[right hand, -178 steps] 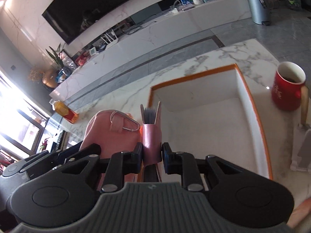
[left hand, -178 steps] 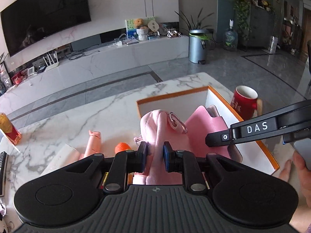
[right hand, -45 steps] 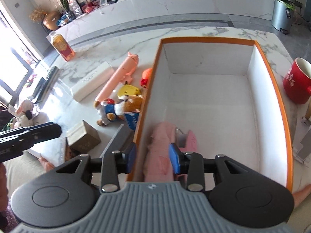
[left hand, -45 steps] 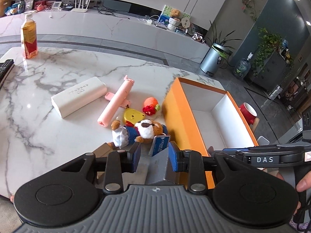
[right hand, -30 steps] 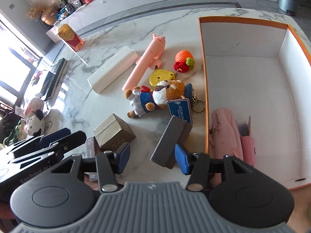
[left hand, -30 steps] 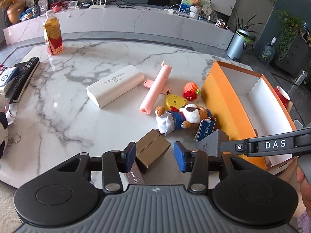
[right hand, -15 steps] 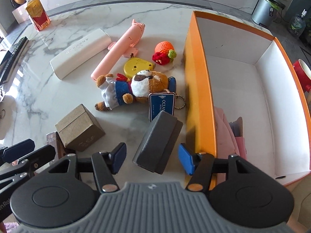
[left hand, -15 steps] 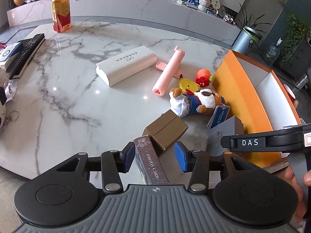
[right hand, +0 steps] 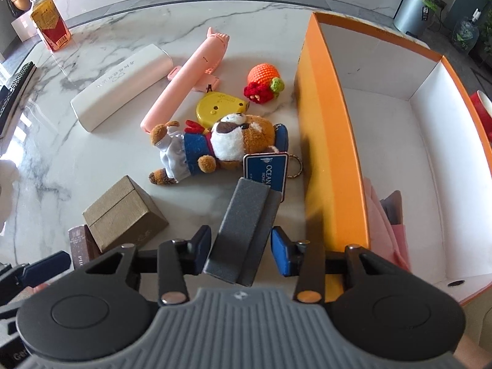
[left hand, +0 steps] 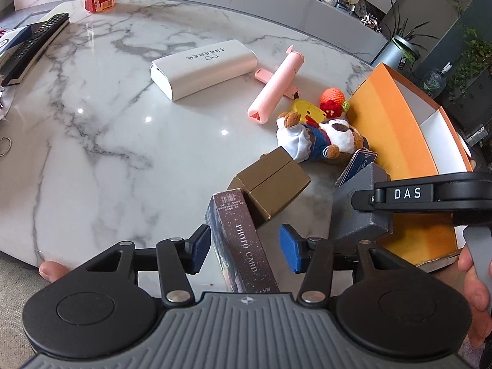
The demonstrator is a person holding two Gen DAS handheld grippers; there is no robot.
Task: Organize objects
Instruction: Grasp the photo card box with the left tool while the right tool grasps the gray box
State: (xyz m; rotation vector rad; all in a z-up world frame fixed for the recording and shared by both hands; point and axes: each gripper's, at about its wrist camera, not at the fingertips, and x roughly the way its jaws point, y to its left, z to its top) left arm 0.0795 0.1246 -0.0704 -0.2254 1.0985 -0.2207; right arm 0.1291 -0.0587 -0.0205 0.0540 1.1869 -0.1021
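Both tools gaped open: the left tool (left hand: 244, 247) straddled the photo card box (left hand: 243, 243), the right tool (right hand: 241, 250) straddled the grey case (right hand: 243, 230), each lying lengthwise ahead.

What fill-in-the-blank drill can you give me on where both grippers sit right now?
1. The open left gripper straddles the box printed PHOTO ____.
2. The open right gripper straddles the ____ box.
3. The pink items lie inside the ____ box.
4. The plush dog lies ____ that box, on the marble table.

Missing words: CARD; grey; orange; outside
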